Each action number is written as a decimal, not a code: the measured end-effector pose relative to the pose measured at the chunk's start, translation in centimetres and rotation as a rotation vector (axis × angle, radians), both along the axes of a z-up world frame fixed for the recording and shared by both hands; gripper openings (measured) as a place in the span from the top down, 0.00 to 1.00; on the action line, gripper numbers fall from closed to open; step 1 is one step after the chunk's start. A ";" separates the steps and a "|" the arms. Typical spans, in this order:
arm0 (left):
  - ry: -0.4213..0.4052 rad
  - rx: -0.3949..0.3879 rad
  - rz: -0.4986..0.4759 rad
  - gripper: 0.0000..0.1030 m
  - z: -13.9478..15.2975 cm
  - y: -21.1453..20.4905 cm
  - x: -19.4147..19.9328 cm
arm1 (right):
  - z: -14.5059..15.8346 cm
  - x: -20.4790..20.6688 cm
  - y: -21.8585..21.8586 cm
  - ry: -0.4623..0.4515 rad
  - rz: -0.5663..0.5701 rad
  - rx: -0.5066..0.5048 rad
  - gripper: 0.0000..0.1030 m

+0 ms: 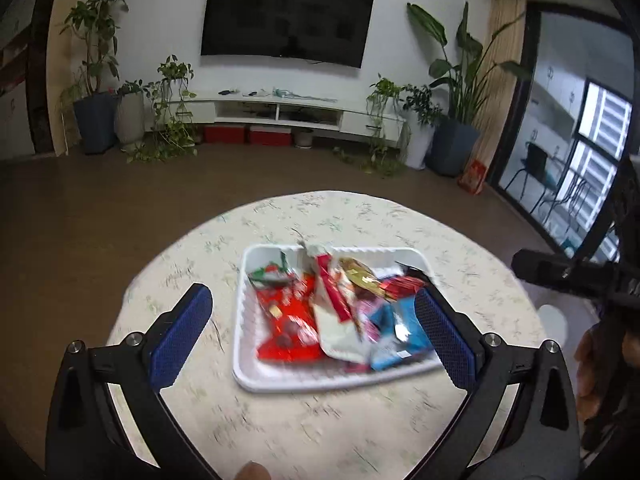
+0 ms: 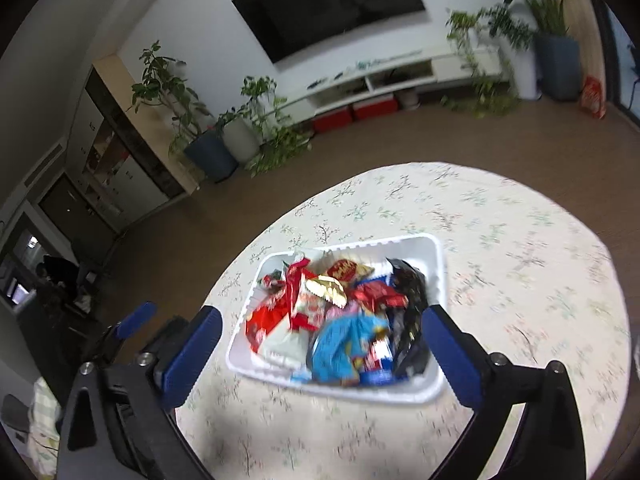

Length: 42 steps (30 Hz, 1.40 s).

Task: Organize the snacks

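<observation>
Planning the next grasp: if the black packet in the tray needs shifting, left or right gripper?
Right, probably. The black packet lies at the tray end beside the right gripper; its open fingers frame the tray. The left gripper, also open, faces the red packet end.

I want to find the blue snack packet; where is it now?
The blue snack packet lies in the white tray on the round table, at the tray's near edge, between a white packet and a black packet.
</observation>
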<state>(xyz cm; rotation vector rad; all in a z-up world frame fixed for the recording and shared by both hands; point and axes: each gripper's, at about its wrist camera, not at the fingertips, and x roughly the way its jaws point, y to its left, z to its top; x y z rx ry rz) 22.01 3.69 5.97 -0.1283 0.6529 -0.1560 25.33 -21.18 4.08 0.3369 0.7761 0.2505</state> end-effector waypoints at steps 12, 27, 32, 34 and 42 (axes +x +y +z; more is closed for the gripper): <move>-0.024 0.308 0.229 0.00 2.7 -4.8 -14.1 | 2.7 -14.0 1.6 -0.166 -0.140 -0.151 0.00; 0.037 0.244 0.184 0.00 4.3 -6.7 -18.2 | 5.4 -20.2 2.6 -0.245 -0.194 -0.339 0.00; 0.043 0.220 0.175 0.00 4.3 -6.5 -18.3 | 4.9 -20.3 2.8 -0.225 -0.200 -0.356 0.00; 0.047 0.222 0.173 0.00 4.2 -6.5 -18.3 | 4.7 -20.3 2.9 -0.215 -0.204 -0.355 0.00; 0.060 0.192 0.177 0.00 4.0 -5.6 -18.0 | 4.0 -20.1 3.4 -0.188 -0.209 -0.382 0.00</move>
